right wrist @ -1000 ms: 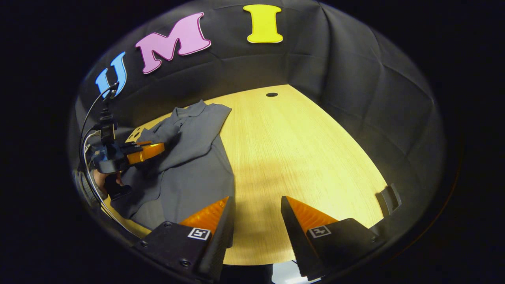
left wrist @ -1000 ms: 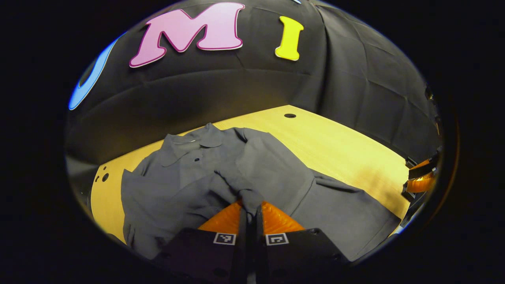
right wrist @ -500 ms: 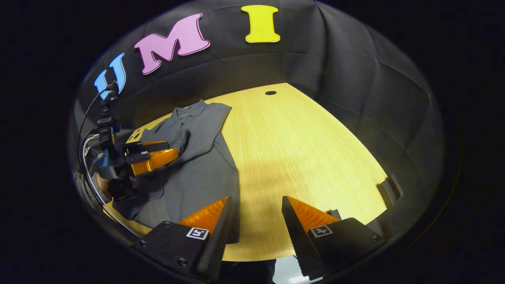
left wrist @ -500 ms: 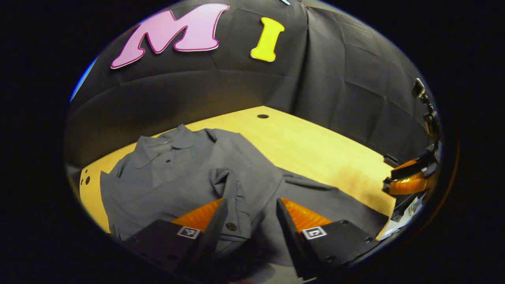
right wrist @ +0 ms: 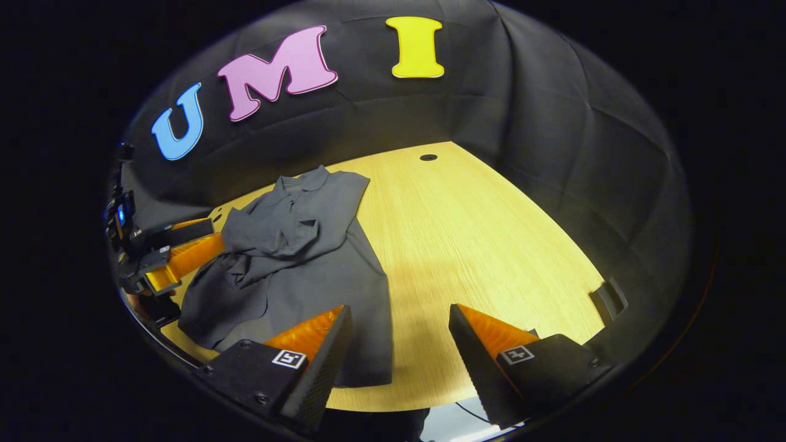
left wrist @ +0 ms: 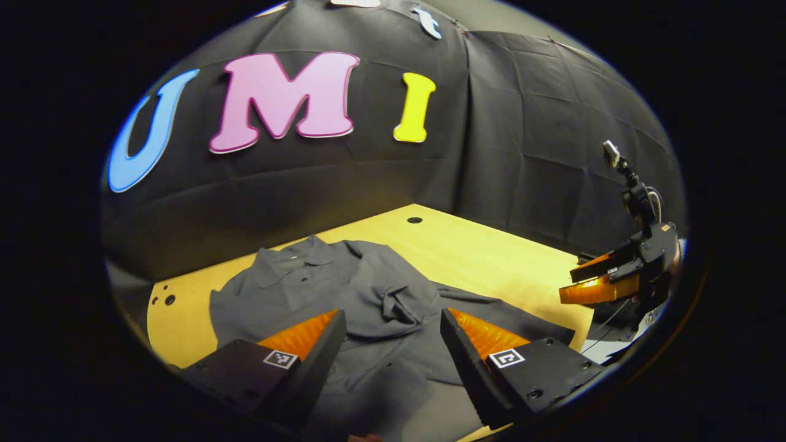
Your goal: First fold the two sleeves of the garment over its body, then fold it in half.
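Note:
A grey collared shirt (left wrist: 344, 294) lies flat on the wooden table (left wrist: 491, 258), collar toward the back wall. One sleeve (left wrist: 399, 304) lies crumpled across its chest, seen also as the sleeve (right wrist: 288, 236) in the right gripper view. My left gripper (left wrist: 390, 322) hovers open above the shirt's lower body with nothing between its fingers. My right gripper (right wrist: 396, 319) stands open over the table just right of the shirt's hem (right wrist: 362, 344). Each view shows the other gripper off to the side: the right gripper (left wrist: 592, 282) and the left gripper (right wrist: 178, 252).
The table has a round cable hole (right wrist: 428, 158) near the back and small holes (left wrist: 164, 299) at its left edge. A dark clip (right wrist: 608, 299) sits on the right table edge. Bare wood stretches right of the shirt.
My left gripper was shut on the sleeve over the shirt's body, then opened, dropped it there, and has drawn back and up. My right gripper stayed open, barely moving.

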Demonstrator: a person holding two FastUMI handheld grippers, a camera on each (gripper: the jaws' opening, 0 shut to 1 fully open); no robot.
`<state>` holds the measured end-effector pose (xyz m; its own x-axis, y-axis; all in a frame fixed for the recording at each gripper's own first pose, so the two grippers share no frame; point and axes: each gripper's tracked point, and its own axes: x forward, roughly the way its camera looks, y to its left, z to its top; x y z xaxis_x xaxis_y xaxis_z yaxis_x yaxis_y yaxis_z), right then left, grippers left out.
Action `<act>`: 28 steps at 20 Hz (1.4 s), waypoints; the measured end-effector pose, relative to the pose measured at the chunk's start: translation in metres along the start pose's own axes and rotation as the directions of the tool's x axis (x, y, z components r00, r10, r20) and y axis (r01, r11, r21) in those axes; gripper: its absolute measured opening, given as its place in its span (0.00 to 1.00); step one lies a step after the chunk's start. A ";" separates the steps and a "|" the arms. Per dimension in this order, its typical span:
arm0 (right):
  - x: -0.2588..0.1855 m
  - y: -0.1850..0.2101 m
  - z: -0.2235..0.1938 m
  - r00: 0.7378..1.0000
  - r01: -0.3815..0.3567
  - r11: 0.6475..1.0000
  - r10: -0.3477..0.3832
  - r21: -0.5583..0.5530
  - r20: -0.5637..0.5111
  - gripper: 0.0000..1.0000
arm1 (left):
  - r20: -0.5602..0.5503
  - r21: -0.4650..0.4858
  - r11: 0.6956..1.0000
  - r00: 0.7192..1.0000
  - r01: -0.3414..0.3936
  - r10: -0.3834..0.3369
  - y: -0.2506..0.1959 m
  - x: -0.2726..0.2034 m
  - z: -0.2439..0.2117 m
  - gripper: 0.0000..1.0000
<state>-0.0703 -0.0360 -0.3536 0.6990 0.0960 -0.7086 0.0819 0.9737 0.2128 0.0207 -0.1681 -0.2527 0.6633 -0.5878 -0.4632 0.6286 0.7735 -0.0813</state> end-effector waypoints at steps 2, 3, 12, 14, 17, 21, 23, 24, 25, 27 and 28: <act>0.000 0.007 -0.002 1.000 -0.008 1.000 0.008 -0.010 -0.005 0.98 | -0.013 -0.047 0.997 0.998 -0.054 0.053 0.021 -0.027 -0.008 0.97; 0.001 0.010 -0.004 1.000 -0.013 1.000 0.013 -0.017 -0.011 0.98 | -0.022 -0.061 0.995 0.996 -0.084 0.083 0.033 -0.041 -0.014 0.98; 0.015 0.037 -0.035 0.995 -0.039 0.994 0.029 -0.104 -0.097 0.98 | -0.209 -0.131 0.910 0.909 -0.392 0.361 0.140 -0.146 -0.123 0.98; 0.019 0.039 -0.040 0.993 -0.033 0.993 0.020 -0.115 -0.114 0.98 | -0.251 -0.148 0.889 0.886 -0.434 0.390 0.153 -0.159 -0.146 0.98; 0.027 0.043 -0.050 0.989 -0.026 0.992 0.007 -0.126 -0.146 0.98 | -0.313 -0.170 0.870 0.862 -0.464 0.398 0.162 -0.169 -0.180 0.98; 0.032 0.045 -0.070 0.980 -0.013 0.991 -0.014 -0.136 -0.199 0.98 | -0.390 -0.215 0.859 0.847 -0.464 0.360 0.162 -0.169 -0.213 0.98; 0.036 0.045 -0.077 0.976 -0.009 0.990 -0.022 -0.140 -0.215 0.98 | -0.422 -0.210 0.860 0.837 -0.464 0.348 0.160 -0.166 -0.225 0.98; 0.039 0.046 -0.082 0.974 -0.007 0.989 -0.027 -0.146 -0.226 0.98 | -0.439 -0.207 0.862 0.831 -0.463 0.341 0.159 -0.165 -0.230 0.98; 0.041 0.045 -0.088 0.970 -0.005 0.987 -0.034 -0.158 -0.242 0.98 | -0.456 -0.205 0.863 0.825 -0.462 0.333 0.158 -0.165 -0.236 0.98; 0.043 0.046 -0.088 0.971 -0.004 0.982 -0.041 -0.189 -0.236 0.99 | -0.453 -0.215 0.863 0.829 -0.458 0.327 0.157 -0.163 -0.235 0.99; 0.042 0.045 -0.089 0.971 -0.006 0.982 -0.039 -0.186 -0.237 0.98 | -0.457 -0.216 0.862 0.828 -0.458 0.326 0.157 -0.164 -0.236 0.96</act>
<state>-0.1003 0.0304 -0.4332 0.5075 0.1045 -0.8553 -0.0564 0.9945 0.0881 -0.0850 0.1053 -0.3977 0.5684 -0.1263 -0.8130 0.1499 0.9875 -0.0486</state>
